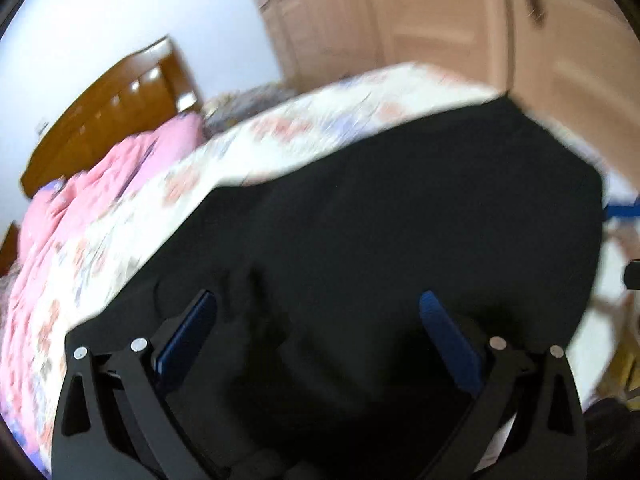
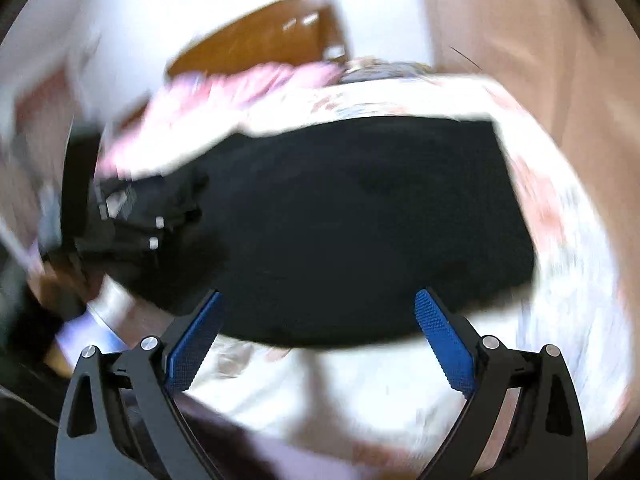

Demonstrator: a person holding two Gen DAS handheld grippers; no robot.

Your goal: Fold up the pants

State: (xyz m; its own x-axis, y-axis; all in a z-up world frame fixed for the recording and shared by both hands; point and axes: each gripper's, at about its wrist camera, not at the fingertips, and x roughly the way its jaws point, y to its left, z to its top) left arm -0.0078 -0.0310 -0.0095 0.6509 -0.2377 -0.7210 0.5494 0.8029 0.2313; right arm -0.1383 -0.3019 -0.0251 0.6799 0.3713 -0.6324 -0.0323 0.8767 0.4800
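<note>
Ahead of both wide-spread jaws, black pants (image 2: pixel 360 220) lie flat on floral bedspread (image 2: pixel 560 260); left gripper (image 1: pixel 318 316) over the fabric, right gripper (image 2: pixel 318 312) at its near edge, both frames blurred.

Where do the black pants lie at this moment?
The black fabric pants lie spread on the floral bedsheet, filling the centre of both wrist views, with the pink quilt beyond them to the left.

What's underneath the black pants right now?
The black pants lie on a floral bedsheet, which shows around their edges, with a pink blanket farther back. Whatever sits directly beneath the dark fabric is covered and cannot be seen.
</note>
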